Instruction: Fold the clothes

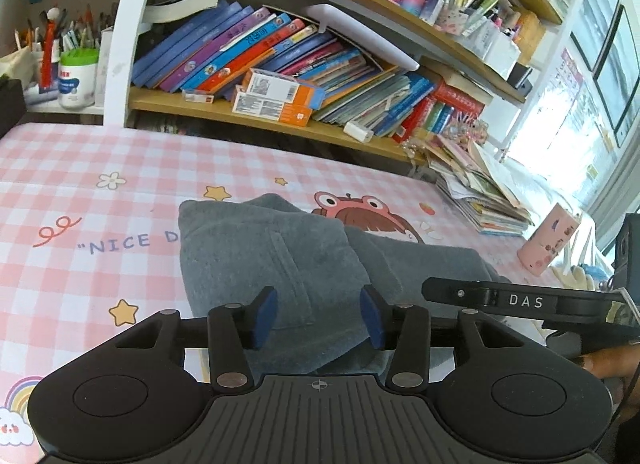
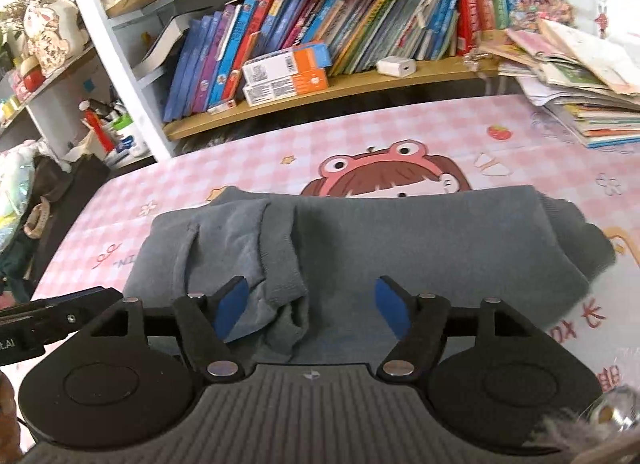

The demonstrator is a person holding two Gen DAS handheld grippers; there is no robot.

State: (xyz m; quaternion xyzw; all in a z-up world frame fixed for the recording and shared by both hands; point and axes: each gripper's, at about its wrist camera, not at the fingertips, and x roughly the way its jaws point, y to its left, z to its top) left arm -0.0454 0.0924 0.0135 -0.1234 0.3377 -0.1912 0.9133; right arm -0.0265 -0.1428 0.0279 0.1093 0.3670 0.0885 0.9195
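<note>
Both tongs, left (image 1: 318,316) and right (image 2: 311,310), spread, pinching nothing; risks snagging loose 9 o'clock flap, undoing folded grey fleece garment (image 2: 400,240) on pink checked desk (image 2: 520,136)

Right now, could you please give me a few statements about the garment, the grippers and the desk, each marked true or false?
1. The grey garment lies folded on a pink checked cloth. True.
2. The left gripper is clamped on a book. False: its blue pads stand apart over the garment, holding nothing.
3. The right gripper is open, with grey fabric lying between its fingers. True.
4. The bookshelf behind the desk is bare. False: it is packed with leaning books and two orange-and-white boxes.
5. A pink cup stands on the garment. False: it stands on the cloth, apart from the garment, near a stack of booklets.
</note>
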